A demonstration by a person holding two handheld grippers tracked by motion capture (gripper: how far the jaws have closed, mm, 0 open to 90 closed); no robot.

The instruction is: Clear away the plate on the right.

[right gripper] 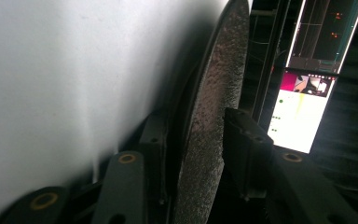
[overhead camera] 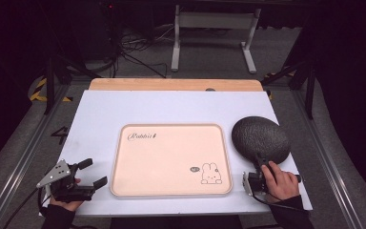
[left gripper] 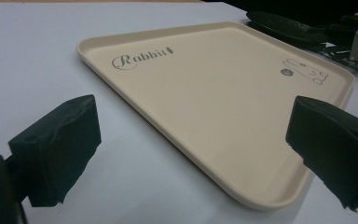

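Observation:
A dark speckled plate point(overhead camera: 259, 136) lies on the white table point(overhead camera: 124, 105), to the right of a beige tray point(overhead camera: 171, 157) printed with "Rabbit" and a small rabbit drawing. My right gripper point(overhead camera: 259, 160) reaches the plate's near rim from below it. In the right gripper view the rim of the plate point(right gripper: 214, 93) stands between the jaws of my right gripper point(right gripper: 196, 121), with thin dark gaps at the pads. My left gripper point(overhead camera: 95, 172) rests open at the tray's left front corner. Its wide-apart jaws point(left gripper: 198, 144) face the tray point(left gripper: 205, 84) and hold nothing.
A wooden board point(overhead camera: 171, 84) lies along the table's far edge. Metal frame legs point(overhead camera: 214, 28) and cables sit on the floor beyond. Aluminium rails point(overhead camera: 24, 162) flank the table. A lit screen point(right gripper: 303, 112) glows past the plate.

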